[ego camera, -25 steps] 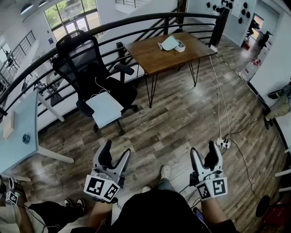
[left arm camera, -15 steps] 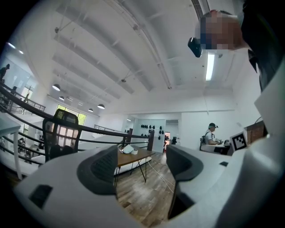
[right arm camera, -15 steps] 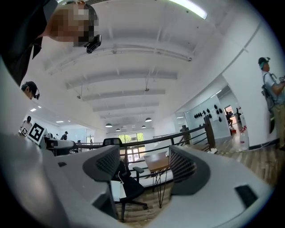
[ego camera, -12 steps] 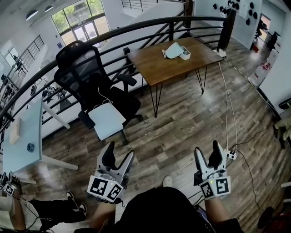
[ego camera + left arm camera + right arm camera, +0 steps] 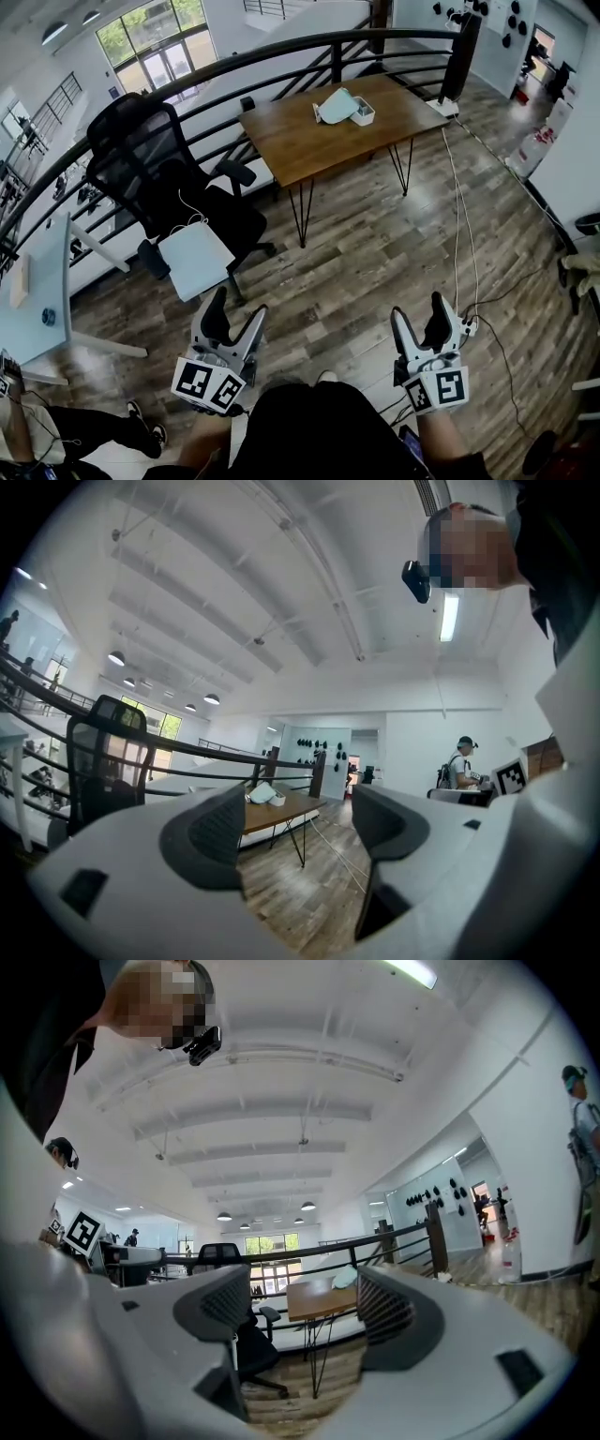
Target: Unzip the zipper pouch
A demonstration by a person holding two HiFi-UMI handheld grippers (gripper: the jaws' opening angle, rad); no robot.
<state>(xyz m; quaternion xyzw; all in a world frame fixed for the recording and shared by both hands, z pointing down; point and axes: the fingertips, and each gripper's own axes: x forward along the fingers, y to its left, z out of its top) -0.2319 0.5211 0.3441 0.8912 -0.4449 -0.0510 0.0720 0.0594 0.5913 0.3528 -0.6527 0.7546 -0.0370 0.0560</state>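
The pale mint zipper pouch (image 5: 335, 105) lies on a brown wooden table (image 5: 309, 141) by the railing, far ahead of me. A small white box (image 5: 364, 114) sits beside it. My left gripper (image 5: 237, 316) and right gripper (image 5: 419, 317) are held low over the wood floor, pointing level toward the table, both far from the pouch. The left gripper (image 5: 295, 822) is open, its jaws have just been opening wider, and nothing is between them; the pouch (image 5: 262, 792) shows small in the distance. The right gripper (image 5: 305, 1316) is open and empty, with the pouch (image 5: 345, 1279) beyond it.
A black office chair (image 5: 173, 178) with a white sheet (image 5: 194, 260) on its seat stands left of the table. A black railing (image 5: 281, 54) runs behind both. Cables and a power strip (image 5: 466, 325) lie on the floor at right. A white desk (image 5: 33, 300) is at left.
Both grippers have been carried level across the floor, staying side by side. In the head view the chair and table have shifted left. Nothing was taken hold of.
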